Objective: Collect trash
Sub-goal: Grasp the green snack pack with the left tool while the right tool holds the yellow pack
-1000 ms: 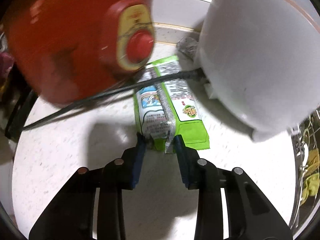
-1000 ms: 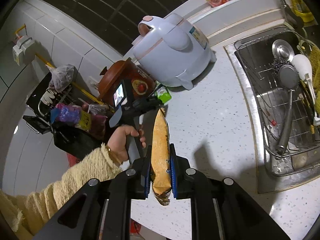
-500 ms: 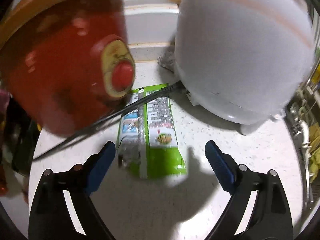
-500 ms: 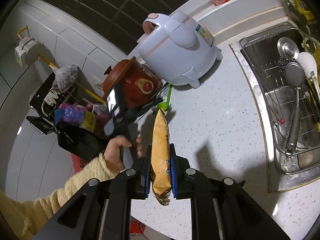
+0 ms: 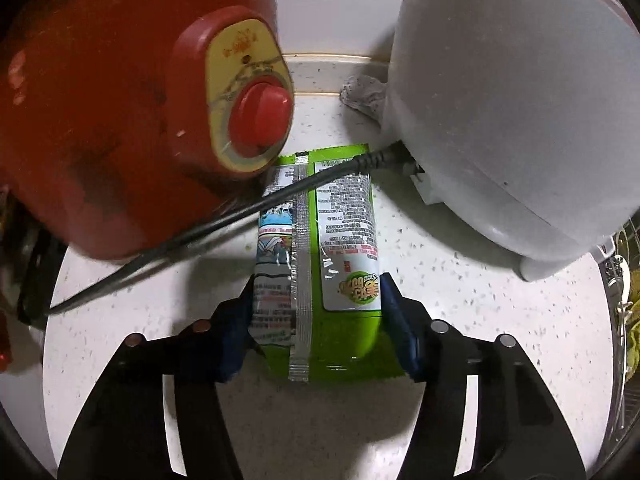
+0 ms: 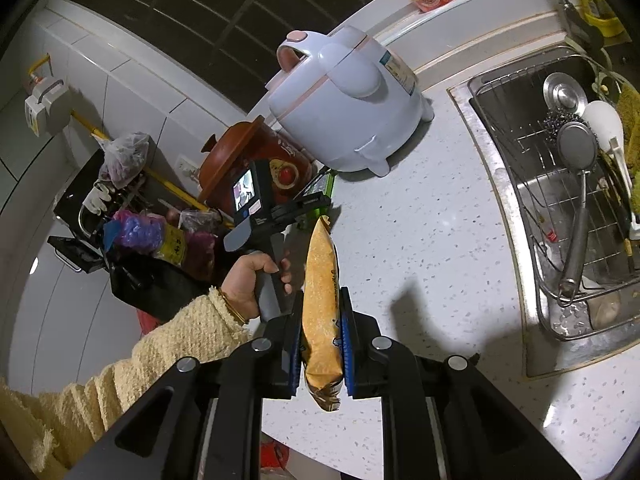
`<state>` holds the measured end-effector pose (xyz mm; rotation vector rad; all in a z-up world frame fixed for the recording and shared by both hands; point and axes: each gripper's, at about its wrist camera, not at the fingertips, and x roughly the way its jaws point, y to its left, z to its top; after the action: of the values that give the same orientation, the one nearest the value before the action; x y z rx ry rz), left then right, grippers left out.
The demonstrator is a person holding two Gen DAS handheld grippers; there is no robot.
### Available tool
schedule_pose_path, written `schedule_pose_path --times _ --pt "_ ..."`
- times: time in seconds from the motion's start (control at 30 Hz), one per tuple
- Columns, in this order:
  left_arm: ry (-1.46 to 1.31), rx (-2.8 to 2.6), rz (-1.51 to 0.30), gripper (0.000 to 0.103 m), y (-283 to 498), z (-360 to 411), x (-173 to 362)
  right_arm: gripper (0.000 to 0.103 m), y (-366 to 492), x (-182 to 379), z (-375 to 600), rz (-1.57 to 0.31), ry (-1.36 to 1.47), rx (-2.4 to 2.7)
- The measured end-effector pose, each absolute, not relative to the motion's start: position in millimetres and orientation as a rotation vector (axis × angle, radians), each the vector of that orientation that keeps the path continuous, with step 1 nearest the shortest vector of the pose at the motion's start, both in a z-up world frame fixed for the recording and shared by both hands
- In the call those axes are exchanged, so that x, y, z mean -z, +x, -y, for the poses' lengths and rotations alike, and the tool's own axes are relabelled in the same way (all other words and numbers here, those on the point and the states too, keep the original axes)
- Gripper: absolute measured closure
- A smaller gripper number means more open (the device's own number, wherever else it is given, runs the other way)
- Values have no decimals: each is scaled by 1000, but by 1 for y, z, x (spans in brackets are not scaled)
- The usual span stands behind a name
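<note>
Left wrist view, close in: the left tool (image 5: 316,312) straddles the green wrapper (image 5: 344,248) lying flat on the speckled tabletop (image 5: 460,280) at centre frame, jaws closing, blue pads at both its long edges. A black cord (image 5: 224,220) crosses the wrapper's far end, running from the white rice cooker (image 5: 520,100) at upper right past the red pot (image 5: 100,100) at upper left. The right wrist view shows what that one hides: a hand (image 6: 250,280) in a cream sleeve (image 6: 120,368) gripping the left tool's handle, the sink (image 6: 560,200) at right, and the right tool (image 6: 320,344) clamped tight on an orange snack bag (image 6: 320,280), held up off the tabletop at lower centre.
</note>
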<state>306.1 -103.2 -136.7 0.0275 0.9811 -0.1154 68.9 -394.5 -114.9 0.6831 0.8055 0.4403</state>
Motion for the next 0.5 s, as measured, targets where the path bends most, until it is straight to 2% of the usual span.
schedule_pose_path --times 0.37,0.5 --pt "45 228 -960 47 222 90 134 87 78 108 369 -808 665 -492" --pt "107 297 -924 47 157 85 117 87 71 104 357 -816 635 -510"
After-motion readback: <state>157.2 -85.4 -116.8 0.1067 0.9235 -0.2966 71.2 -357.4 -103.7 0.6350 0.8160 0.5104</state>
